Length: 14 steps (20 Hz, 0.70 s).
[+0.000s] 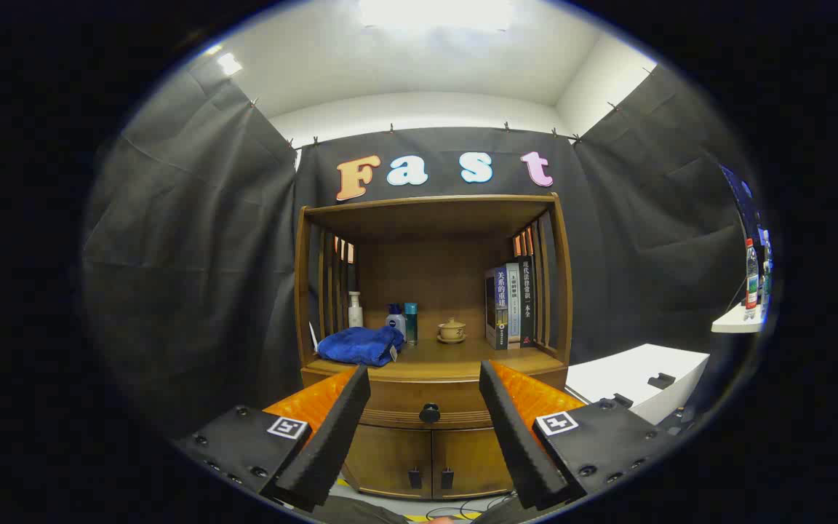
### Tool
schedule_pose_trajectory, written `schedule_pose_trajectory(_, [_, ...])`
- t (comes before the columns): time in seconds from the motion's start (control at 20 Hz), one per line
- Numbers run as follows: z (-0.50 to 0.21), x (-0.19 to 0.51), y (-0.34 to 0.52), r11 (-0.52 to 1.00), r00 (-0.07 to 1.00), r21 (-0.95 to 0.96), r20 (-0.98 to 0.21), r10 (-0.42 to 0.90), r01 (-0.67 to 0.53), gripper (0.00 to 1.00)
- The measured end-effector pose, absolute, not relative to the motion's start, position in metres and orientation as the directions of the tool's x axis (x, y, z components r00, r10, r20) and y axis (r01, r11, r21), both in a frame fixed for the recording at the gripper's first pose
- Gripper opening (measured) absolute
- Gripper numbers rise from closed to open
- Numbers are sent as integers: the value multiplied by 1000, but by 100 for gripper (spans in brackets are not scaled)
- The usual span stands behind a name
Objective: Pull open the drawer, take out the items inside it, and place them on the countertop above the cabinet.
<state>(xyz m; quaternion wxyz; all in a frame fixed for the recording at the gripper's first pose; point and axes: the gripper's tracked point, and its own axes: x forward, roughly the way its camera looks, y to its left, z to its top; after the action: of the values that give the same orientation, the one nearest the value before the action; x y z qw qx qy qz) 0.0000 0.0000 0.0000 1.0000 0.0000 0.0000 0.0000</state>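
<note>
The tongs point(425, 378) stand wide open and empty, aimed so the round knob point(429, 413) of the shut drawer point(426, 407) sits between the fingers, still beyond them – a line-up for pulling; above, the table point(455, 356) already carries a blue towel point(361, 344)

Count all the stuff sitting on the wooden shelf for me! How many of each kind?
Bottles: 3
Books: 3
Blue towel: 1
Lidded teacup on a saucer: 1
Total: 8
The hand-held gripper is open, the closed drawer's knob between its fingers, farther off.
</note>
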Motion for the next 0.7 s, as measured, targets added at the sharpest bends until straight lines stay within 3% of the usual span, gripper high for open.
schedule_pose_trajectory(0.7, [-8, 1, 5, 1000, 1000, -20, -6, -3, 3, 98])
